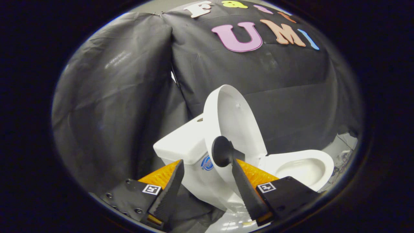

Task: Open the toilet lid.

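Observation:
A white toilet stands just ahead of me, tilted in the view. Its lid (233, 116) is raised upright and leans back toward the tank (181, 146). The bowl (304, 169) lies uncovered beyond my right finger. My gripper (207, 163) is open, its fingers spread wide. The lid's lower rim and the tank's side lie between them, with neither finger clearly pressing on anything. A black round knob (221, 151) sits at the lid's rim, right at my right fingertip (237, 168). I cannot tell whether the fingertip touches it.
Black cloth walls (123, 97) close in behind and to the left of the toilet. A strip of pale floor with some cables (345, 151) shows to the right of the bowl. A blue sticker (207, 162) marks the tank's side.

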